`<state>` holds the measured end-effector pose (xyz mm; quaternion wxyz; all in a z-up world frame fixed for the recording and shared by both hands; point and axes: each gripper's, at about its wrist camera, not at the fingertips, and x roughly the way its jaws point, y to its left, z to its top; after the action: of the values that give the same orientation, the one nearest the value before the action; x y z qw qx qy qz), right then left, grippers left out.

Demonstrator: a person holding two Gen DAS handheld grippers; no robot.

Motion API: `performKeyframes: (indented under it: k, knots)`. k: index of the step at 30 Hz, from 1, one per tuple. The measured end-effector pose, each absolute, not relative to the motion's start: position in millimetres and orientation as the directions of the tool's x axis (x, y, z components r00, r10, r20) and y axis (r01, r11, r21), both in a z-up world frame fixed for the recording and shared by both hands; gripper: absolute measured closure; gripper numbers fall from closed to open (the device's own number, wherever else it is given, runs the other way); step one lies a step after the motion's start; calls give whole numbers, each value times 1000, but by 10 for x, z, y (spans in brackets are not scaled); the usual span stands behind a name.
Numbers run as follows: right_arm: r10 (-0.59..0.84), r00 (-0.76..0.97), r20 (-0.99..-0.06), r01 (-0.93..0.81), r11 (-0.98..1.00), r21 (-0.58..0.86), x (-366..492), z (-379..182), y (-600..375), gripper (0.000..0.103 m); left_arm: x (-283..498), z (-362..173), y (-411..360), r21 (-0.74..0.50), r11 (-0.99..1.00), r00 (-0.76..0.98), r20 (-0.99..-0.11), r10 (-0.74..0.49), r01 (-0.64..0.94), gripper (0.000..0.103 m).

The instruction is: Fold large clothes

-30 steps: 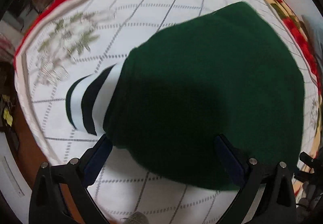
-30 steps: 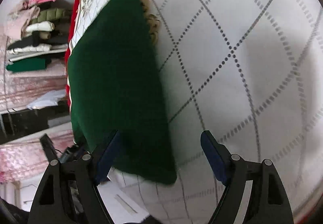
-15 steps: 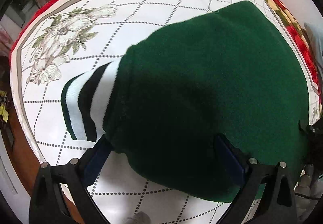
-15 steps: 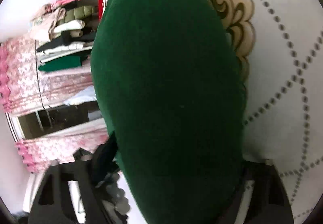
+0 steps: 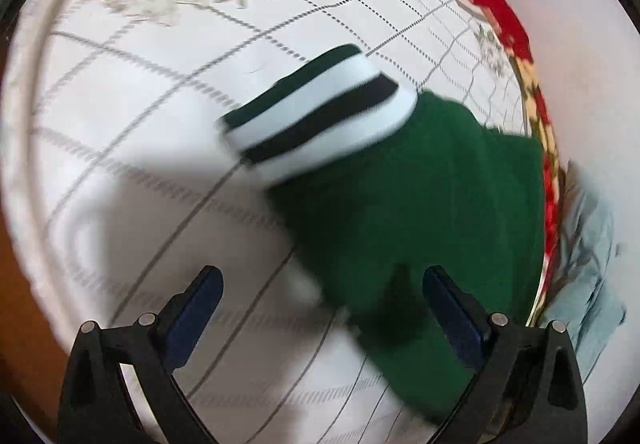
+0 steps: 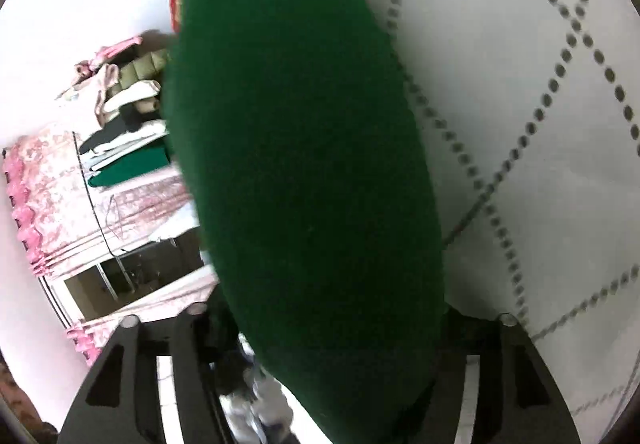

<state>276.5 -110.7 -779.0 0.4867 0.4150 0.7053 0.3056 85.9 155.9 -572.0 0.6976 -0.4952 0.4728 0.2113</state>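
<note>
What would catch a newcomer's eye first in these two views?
The dark green sweater fills the right wrist view, bulging up between the right tongs. In the left wrist view its striped green-and-white cuff lies on the white quilted cover, ahead of the open left tongs.

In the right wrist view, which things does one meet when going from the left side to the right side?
Stack of folded clothes → green garment → white bedspread with dotted lines.
</note>
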Motion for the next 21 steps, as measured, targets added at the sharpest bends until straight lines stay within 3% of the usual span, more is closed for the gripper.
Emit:
performKeyframes:
  k: [6, 12, 13, 14, 17, 21]
  knots:
    - [877, -149, -457, 197, 480, 855, 2818, -7820, -967, 24, 1264, -5721, 1698, -491, 453, 504, -858, -100, -744, 4]
    - [858, -45, -512, 152, 512, 845, 2836, -7733, -834, 21, 1287, -5703, 1733, -487, 487, 527, -848, -64, -725, 52]
    - [853, -30, -521, 151, 519, 841, 2831, -7725, -830, 24, 1326, -5688, 1708, -481, 501, 527, -848, -57, -719, 64]
    - [849, -18, -529, 141, 526, 839, 2849, -7702, -815, 35, 1371, -5683, 1683, -477, 513, 530, -846, -49, -714, 75]
    - [844, 28, -536, 96, 532, 841, 2899, -7579, -818, 49, 1471, -5574, 1672, -462, 556, 543, -839, -23, -691, 90]
    - [842, 73, -534, 59, 531, 845, 3010, -7313, -789, 55, 1569, -5345, 1734, -466, 597, 576, -817, -8, -653, 92]
